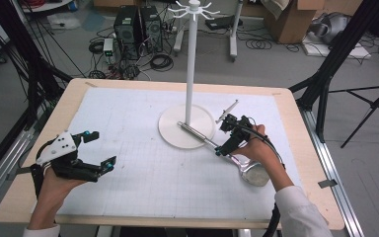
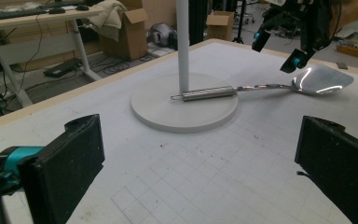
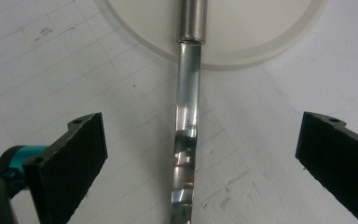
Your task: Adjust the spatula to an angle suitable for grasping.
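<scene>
Right of centre in the high view, the right tool [image 1: 228,133] hovers over the metal spatula [image 1: 212,142], jaws spread wide and released, the shiny shaft running straight up between them in the right gripper view. The spatula lies flat on the counter [image 1: 128,163], its handle resting on the round white base of the stand [image 1: 186,126]. At lower left, the left tool [image 1: 98,149] waits, also open and gripping nothing.
</scene>
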`<state>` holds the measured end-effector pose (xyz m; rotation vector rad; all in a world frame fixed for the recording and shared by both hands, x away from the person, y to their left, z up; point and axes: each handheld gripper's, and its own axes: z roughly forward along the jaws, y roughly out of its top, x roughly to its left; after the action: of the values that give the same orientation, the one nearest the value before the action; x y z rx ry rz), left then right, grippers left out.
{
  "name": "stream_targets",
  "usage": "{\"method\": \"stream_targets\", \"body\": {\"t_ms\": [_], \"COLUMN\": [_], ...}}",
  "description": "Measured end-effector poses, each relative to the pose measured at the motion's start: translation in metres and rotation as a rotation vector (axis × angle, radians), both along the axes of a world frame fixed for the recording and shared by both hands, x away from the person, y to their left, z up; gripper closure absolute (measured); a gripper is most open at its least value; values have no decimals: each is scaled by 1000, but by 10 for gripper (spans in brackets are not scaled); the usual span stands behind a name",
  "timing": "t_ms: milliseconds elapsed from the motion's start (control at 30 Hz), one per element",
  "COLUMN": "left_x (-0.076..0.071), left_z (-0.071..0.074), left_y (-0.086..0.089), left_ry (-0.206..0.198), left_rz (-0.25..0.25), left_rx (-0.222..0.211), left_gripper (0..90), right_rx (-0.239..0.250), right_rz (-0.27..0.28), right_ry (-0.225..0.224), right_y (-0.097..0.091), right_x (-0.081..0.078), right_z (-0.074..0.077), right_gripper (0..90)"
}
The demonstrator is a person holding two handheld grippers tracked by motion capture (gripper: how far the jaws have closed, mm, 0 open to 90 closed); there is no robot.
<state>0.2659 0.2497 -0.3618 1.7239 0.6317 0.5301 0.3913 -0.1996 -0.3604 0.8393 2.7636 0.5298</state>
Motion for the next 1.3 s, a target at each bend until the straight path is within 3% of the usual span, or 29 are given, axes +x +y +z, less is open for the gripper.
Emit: {"method": "stream_targets", "body": {"t_ms": [133, 333, 400, 533, 600, 667, 733, 833, 1133, 1300], "left_x": [0, 0, 0, 0, 0, 1, 1, 1, 1, 1], "left_z": [0, 0, 0, -1, -1, -1, -2, -2, -2, -2], "left_y": [2, 3, 3, 2, 1, 1, 1, 1, 1, 0], "left_ry": [1, -1, 3, 3, 5, 6, 7, 8, 9, 11], "left_rz": [2, 3, 3, 2, 1, 0, -1, 0, 0, -3], "left_rx": [-3, -3, -6, -1, -1, 0, 0, -1, 2, 1], "left_gripper": [18, 17, 17, 17, 18, 18, 18, 17, 18, 18], "right_rx": [9, -28, -35, -50, -44, -47, -31, -37, -50, -66], "right_rz": [2, 0, 1, -5, 3, -5, -40, -45, -23, -3], "right_ry": [33, 56, 61, 58, 62, 59, 85, 75, 135, 139], "right_y": [6, 13, 14, 17, 20, 21, 21, 21, 18, 21], "right_x": [5, 13, 15, 16, 17, 18, 19, 21, 25, 25], "right_z": [-6, -17, -19, -21, -24, -27, -28, -30, -36, -38], "right_gripper": [43, 63, 138, 157, 210, 244, 302, 362, 484, 539]}}
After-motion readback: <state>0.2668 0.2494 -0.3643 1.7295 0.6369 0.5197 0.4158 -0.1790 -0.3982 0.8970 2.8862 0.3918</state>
